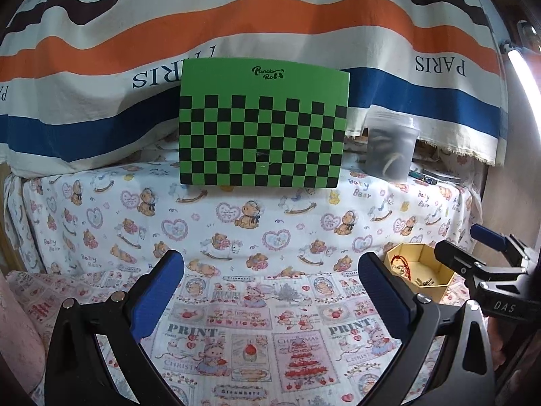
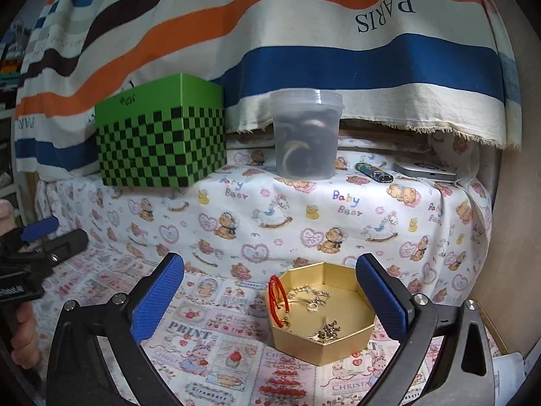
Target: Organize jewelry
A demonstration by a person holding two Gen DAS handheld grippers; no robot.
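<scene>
**Over the gold tray, both grippers empty**

On the printed cloth sits the hexagonal gold tray, holding a red cord bracelet hooked over its rim, a silver chain and what looks like a small charm, hard to make out. The right gripper hangs just before it, fingers wide apart, nothing between them. The left gripper is likewise spread and empty. A careless reach could snag the cord and drag the light tray.
</scene>
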